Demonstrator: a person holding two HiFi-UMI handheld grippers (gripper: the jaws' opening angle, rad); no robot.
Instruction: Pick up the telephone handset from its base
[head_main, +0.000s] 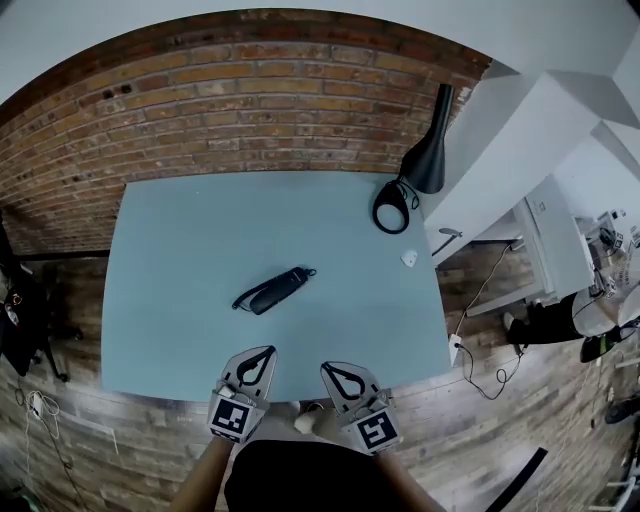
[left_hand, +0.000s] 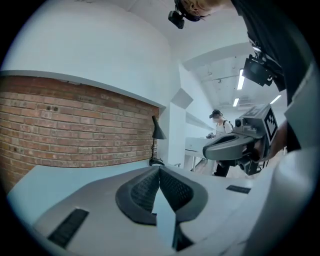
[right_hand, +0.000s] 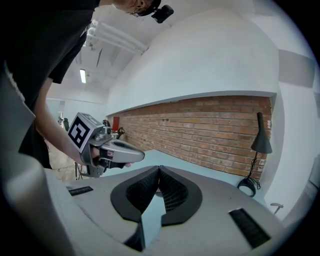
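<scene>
A black telephone handset (head_main: 275, 290) lies at a slant near the middle of the pale blue table (head_main: 180, 260); I cannot tell a base apart from it. My left gripper (head_main: 270, 349) hangs over the table's front edge, just short of the handset, its jaws shut on nothing. My right gripper (head_main: 324, 366) is beside it to the right, also shut and empty. In the left gripper view the pads of the left gripper (left_hand: 159, 168) meet, and the right gripper (left_hand: 235, 145) shows beside it. The right gripper view shows the right gripper (right_hand: 159, 167) closed too. Neither gripper view shows the handset.
A black desk lamp (head_main: 430, 150) stands at the table's far right corner with a coiled black cable (head_main: 392, 207) at its foot. A small white object (head_main: 409, 258) lies near the right edge. A brick wall (head_main: 240, 100) runs behind the table; white furniture (head_main: 560, 240) stands to the right.
</scene>
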